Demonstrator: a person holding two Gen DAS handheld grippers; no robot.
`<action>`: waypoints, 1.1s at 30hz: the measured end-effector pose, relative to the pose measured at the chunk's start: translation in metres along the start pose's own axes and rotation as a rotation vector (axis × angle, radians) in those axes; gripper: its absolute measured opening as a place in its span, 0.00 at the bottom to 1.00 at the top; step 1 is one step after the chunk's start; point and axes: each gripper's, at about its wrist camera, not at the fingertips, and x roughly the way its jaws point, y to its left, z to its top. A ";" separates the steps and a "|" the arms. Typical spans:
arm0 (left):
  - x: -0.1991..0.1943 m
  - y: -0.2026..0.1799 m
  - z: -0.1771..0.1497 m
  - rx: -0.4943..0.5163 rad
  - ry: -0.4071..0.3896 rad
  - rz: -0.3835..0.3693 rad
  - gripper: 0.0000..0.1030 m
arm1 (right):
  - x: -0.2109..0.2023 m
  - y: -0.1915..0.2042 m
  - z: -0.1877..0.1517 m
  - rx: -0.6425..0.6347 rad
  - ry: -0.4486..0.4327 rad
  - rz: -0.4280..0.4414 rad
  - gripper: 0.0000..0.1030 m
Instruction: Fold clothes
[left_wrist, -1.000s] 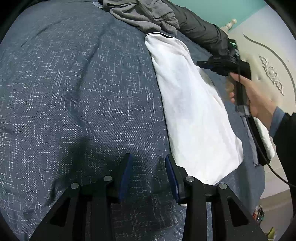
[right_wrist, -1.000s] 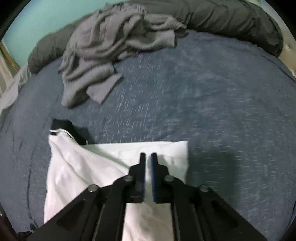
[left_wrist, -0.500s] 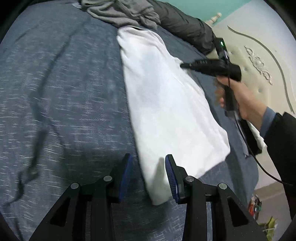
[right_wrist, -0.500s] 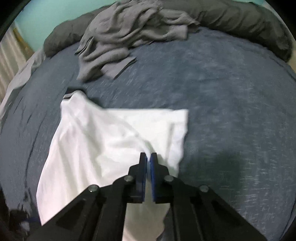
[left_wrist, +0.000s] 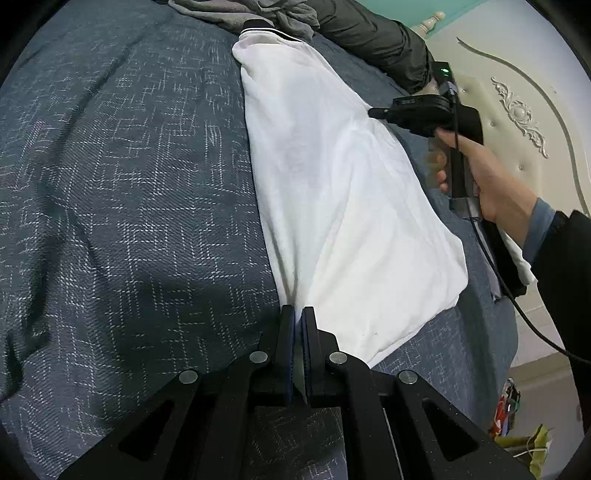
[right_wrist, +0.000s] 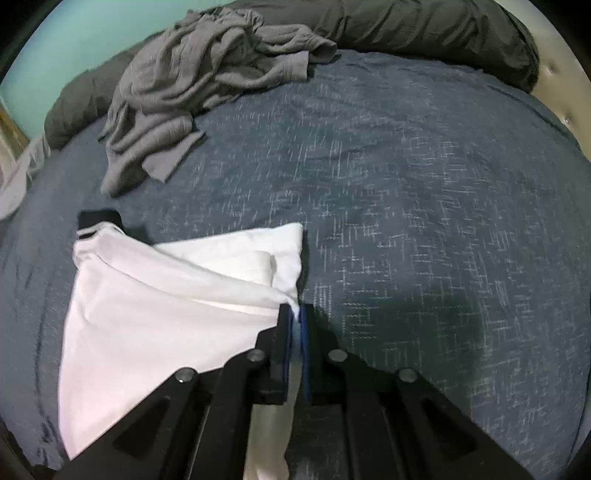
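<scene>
Your left gripper is pinched shut on the white shirt, which stretches ahead of its tips; your right gripper clamps another edge, jaws easing open. It's light, soft and floppy (take edges or corners). Count: one white shirt, one grey heap.

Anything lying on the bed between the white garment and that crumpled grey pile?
Nothing: in the right wrist view, only bare blue bedspread separates the white garment from the grey pile.
</scene>
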 end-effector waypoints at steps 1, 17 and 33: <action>-0.001 0.000 0.000 -0.002 0.000 0.000 0.04 | -0.005 -0.002 -0.002 0.012 -0.005 0.011 0.15; -0.008 0.002 -0.002 -0.009 0.003 0.002 0.04 | -0.069 -0.003 -0.113 0.081 0.051 0.233 0.26; -0.012 -0.002 -0.004 -0.014 -0.013 -0.016 0.04 | -0.078 -0.016 -0.125 0.101 0.018 0.208 0.02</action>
